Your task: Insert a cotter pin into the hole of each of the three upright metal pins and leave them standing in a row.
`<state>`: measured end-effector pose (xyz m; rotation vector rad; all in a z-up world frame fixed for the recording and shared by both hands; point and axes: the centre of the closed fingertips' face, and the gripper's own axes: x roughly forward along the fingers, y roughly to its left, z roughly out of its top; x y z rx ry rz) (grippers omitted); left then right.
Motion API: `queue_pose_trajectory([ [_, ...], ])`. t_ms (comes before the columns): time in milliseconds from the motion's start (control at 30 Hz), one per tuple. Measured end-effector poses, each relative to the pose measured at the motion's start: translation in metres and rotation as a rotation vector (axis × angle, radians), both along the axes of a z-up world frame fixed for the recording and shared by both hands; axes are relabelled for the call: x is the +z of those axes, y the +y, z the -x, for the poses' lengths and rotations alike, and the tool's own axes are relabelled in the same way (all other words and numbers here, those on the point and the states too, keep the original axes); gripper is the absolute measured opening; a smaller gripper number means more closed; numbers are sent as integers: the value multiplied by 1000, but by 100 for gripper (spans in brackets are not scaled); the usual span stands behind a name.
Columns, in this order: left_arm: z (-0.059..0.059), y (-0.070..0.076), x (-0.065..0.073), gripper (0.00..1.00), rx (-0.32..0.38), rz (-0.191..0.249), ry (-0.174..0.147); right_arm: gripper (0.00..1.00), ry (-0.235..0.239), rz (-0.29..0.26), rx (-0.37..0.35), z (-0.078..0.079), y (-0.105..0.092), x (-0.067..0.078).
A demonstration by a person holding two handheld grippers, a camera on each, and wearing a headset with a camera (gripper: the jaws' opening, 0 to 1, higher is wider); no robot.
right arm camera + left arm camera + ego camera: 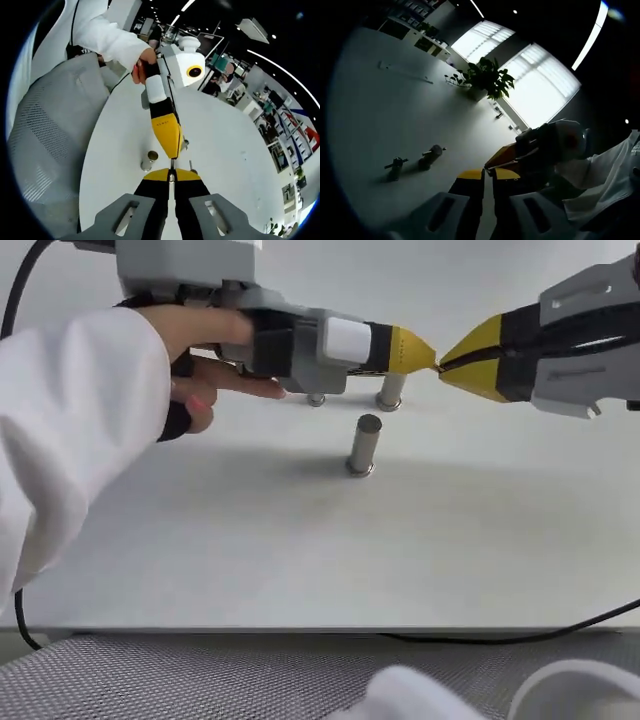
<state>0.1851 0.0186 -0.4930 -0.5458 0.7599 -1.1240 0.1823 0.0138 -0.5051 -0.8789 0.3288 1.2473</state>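
Three upright metal pins stand on the white table. The front pin (365,445) (148,161) shows a bare top. Two more stand behind it, the right one (390,390) and the left one (316,398), which is half hidden by the left gripper. In the left gripper view two pins (395,167) (431,156) each carry a cotter pin crosswise. The left gripper (432,356) (488,175) and the right gripper (446,366) (171,176) meet tip to tip above the back pins. Both look shut on a thin dark cotter pin (438,364) (171,165) that bridges their yellow tips.
A person's hand and white sleeve (80,410) hold the left gripper from the left. A black cable (500,638) lies along the table's front edge, with a grey mesh surface (150,670) below it. Open tabletop lies in front of the pins.
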Motion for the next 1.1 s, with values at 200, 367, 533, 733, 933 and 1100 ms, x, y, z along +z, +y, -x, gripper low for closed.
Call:
queue_pose_trajectory([
  [200,1,2,-4,2,-5,-6,11,0,-3,6,8,1,2,0],
  [367,1,2,-4,2,-9,-6,7,0,-4,7,20,3,5,2],
  [533,1,3,-6,2,-6,-3,21,0,-3,10,30,4,7,1],
  [733,3,6,-7,1,-11,-2,15,0,0,9,33,6,10,1],
  [933,5,7,-9,1,-10,-29,-9,0,0,15,37,7,11,-2],
  [1100,4,9,-9,0,6,-24,26,0,32,-10,8,6,12,-2],
])
